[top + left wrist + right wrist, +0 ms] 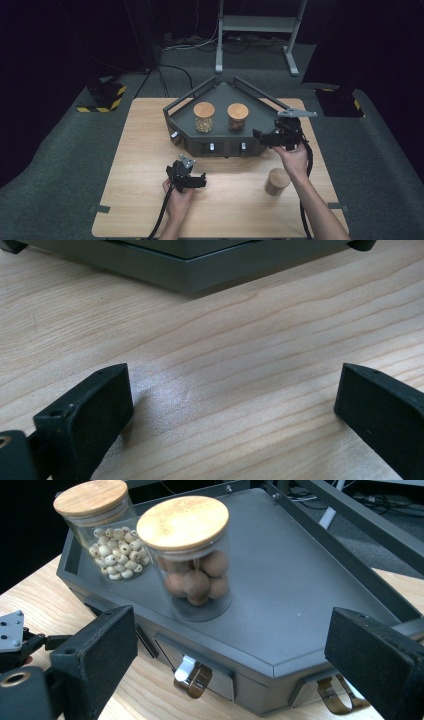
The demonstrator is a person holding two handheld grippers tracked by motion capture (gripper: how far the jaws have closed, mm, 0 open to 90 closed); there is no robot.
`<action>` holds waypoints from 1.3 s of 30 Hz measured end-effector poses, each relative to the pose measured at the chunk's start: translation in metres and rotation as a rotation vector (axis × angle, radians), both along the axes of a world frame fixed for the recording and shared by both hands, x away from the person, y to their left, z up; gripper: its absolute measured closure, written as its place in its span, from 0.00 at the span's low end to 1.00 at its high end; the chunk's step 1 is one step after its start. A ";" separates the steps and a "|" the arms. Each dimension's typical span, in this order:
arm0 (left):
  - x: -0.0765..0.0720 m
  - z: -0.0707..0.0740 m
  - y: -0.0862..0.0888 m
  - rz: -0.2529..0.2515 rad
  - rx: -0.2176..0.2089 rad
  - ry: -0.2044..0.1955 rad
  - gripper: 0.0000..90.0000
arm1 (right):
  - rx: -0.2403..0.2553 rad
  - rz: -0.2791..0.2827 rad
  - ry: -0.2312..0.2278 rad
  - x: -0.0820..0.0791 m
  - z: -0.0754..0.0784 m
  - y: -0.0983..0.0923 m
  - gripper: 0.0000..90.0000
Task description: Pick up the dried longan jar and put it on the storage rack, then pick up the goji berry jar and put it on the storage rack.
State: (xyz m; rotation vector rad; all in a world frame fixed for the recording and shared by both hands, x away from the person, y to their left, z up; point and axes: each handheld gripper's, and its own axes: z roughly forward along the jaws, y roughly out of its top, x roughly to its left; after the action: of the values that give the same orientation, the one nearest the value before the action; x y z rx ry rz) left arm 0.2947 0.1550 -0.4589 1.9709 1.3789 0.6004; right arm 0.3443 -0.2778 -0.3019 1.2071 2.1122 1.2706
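Right gripper (263, 135): up by the right front corner of the grey tray, jaws spread wide with nothing between them, pointing in across the tray toward the jars. Not touching anything as far as I can see.

Left gripper (199, 181): down low over bare wood, a bit in front of the tray's front edge and toward the desk's near edge. Jaws spread here too, just plain desk grain between them.

Grey tray (222, 95): angular metal thing with a raised frame, sitting at the far middle of the desk (145, 150). There are little clip latches (192, 675) along its front wall.

Jar of dark balls (237, 117): clear glass with a wooden lid, standing upright on the tray, the right one of the pair. In the right gripper view it's the nearer jar, full of brownish round balls.

Jar of pale beads (204, 116): same kind of jar and lid, just beside the other one on its left, also upright, packed with small cream beads.

Wooden cylinder (276, 181): standing on the desk toward the near right corner, right beside the person's right forearm, well apart from the tray.
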 end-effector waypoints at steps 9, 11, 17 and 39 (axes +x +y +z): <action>0.000 0.000 0.000 0.000 0.000 0.000 0.02 | 0.011 -0.027 0.021 -0.006 -0.010 -0.012 0.07; 0.000 0.000 0.000 0.000 0.000 0.000 0.02 | 0.014 -0.031 0.025 -0.008 -0.013 -0.014 0.07; 0.000 0.000 0.000 0.000 0.000 0.000 0.02 | 0.021 -0.044 0.030 -0.012 -0.019 -0.021 0.07; 0.000 0.000 0.000 0.000 0.000 0.000 0.02 | -0.006 -0.046 0.071 -0.019 -0.039 -0.029 0.07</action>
State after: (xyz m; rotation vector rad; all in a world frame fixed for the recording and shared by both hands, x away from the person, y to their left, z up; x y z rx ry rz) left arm 0.2947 0.1550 -0.4589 1.9704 1.3788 0.6004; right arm 0.3254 -0.3064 -0.3409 1.3090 2.1228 1.2175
